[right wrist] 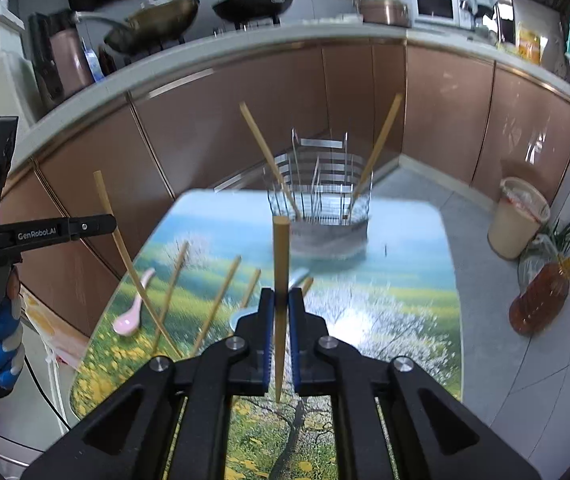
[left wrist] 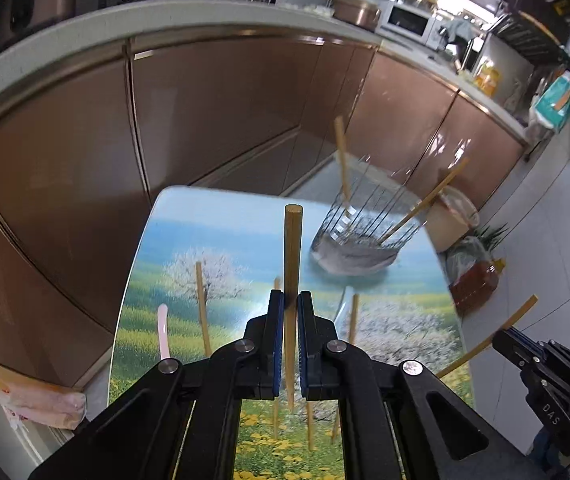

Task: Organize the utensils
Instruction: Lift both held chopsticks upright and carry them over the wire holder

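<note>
My left gripper (left wrist: 291, 300) is shut on a wooden chopstick (left wrist: 293, 240) that points up and forward above the table. My right gripper (right wrist: 281, 296) is shut on another wooden chopstick (right wrist: 281, 264). A wire utensil holder (right wrist: 321, 200) stands at the table's far end with two chopsticks leaning in it; it also shows in the left wrist view (left wrist: 359, 224). Several loose chopsticks (right wrist: 217, 300) and a pink spoon (right wrist: 133, 312) lie on the table. In the right wrist view the left gripper (right wrist: 111, 222) appears at the left, and in the left wrist view the right gripper (left wrist: 499, 342) appears at the right.
The table (right wrist: 405, 280) has a printed landscape top. Brown kitchen cabinets (right wrist: 245, 112) run behind it. A bin (right wrist: 519, 216) and an oil bottle (right wrist: 541, 300) stand on the floor at the right. A metal spoon (right wrist: 299, 276) lies near the table's middle.
</note>
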The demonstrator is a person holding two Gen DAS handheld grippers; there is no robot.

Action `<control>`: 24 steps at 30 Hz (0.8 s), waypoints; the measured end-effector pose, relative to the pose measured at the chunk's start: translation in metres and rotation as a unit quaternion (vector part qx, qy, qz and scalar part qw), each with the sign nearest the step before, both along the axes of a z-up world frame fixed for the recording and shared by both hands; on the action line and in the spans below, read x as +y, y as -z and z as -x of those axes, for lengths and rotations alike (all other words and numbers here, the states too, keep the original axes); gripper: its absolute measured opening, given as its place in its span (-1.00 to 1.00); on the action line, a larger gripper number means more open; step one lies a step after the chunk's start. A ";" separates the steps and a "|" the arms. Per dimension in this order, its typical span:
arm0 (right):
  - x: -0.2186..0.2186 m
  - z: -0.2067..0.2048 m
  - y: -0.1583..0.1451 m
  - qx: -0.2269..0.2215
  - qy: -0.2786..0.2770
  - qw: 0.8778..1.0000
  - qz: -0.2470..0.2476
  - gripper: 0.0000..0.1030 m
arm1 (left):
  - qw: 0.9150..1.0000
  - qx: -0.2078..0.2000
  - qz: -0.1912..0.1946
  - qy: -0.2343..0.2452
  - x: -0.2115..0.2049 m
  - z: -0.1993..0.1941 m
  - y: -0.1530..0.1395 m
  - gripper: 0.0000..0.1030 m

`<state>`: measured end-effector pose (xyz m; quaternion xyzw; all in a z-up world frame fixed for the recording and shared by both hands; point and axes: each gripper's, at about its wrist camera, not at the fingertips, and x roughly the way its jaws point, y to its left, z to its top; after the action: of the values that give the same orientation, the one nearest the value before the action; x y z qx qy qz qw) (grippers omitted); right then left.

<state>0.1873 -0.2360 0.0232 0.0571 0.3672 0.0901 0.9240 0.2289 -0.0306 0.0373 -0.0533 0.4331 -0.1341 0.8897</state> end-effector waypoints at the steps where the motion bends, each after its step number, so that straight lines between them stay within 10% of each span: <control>1: 0.000 0.001 -0.005 -0.006 0.001 1.000 0.000 -0.88 | 1.000 -0.006 0.003 0.001 -0.001 0.001 -0.005 -0.89; 16: -0.015 -0.046 -0.110 -0.101 0.012 0.995 0.012 -0.88 | 0.994 -0.091 0.051 0.026 -0.048 -0.046 -0.099 -0.89; 24: -0.036 -0.109 -0.130 -0.127 0.035 0.991 0.012 -0.88 | 0.992 -0.109 0.059 0.020 -0.077 -0.104 -0.104 -0.89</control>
<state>0.2967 -0.2716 0.1528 0.0475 0.2458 0.0595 0.9663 0.3328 -0.1078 0.1408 -0.0824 0.3253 -0.1819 0.9243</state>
